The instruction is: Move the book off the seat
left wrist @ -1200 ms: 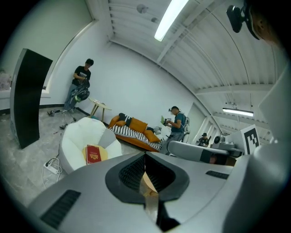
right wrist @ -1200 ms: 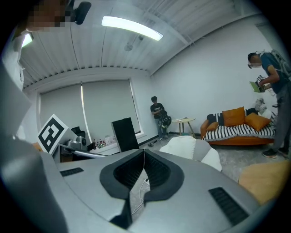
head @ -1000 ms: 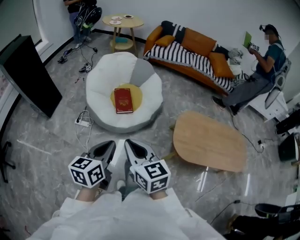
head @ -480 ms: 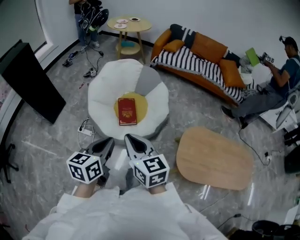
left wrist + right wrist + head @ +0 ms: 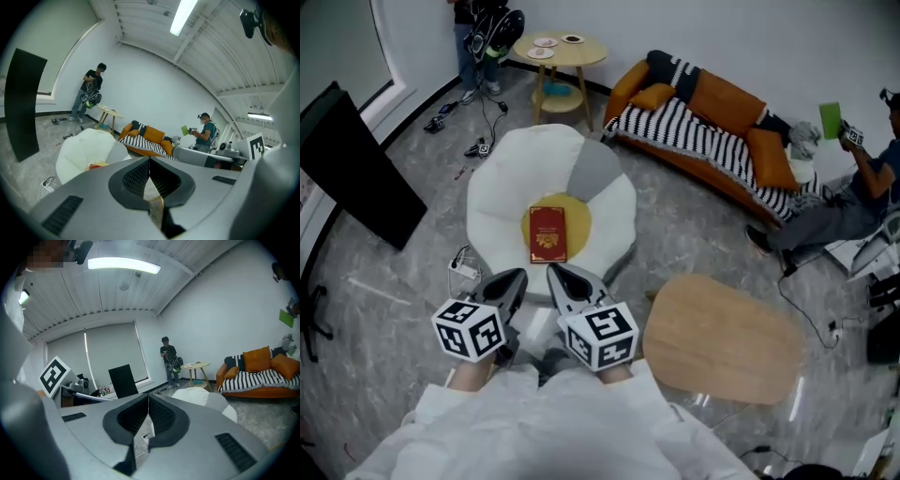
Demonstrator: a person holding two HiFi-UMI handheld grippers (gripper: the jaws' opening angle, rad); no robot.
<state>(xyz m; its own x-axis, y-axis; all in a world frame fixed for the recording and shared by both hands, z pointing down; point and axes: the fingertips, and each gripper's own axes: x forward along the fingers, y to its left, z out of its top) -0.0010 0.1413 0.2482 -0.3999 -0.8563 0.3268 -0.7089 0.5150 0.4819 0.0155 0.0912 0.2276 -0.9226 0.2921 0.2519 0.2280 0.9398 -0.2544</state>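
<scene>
Head view, with both gripper views. I run the pair from a distance, and both grippers hang low in front of me, just short of the seat's near rim.

**Left gripper** (image 5: 516, 278): the fingers are pressed together at the tips, with nothing between them.

**Right gripper** (image 5: 557, 274): the same, fingers fully together and empty.

**Red book** (image 5: 547, 233): it lies flat, cover up, on the yellow centre pad (image 5: 577, 217) of the white petal-shaped floor seat (image 5: 499, 183). Its long edges run away from me. It sits slightly left on the pad and is touched by neither gripper.

**Stage, as I judge it:** approach only. No grasp has begun.

**Hazards from here:**

(a) Neither gripper can take the book until its fingers are parted. Arriving with them together would only push the book deeper into the soft pad or slide it toward the grey segment (image 5: 595, 169) at the seat's far right.

(b) The book lies flush on a yielding cushion, so a finger may catch only the cover. The pages would then fan open and the book could drop.

(c) A power strip and cable (image 5: 463, 270) lie on the floor at the seat's near-left rim, where a foot could snag them as I step in.

(d) The wooden low table (image 5: 722, 339) stands near on the right. A wide swing with the book could clip its edge.
</scene>
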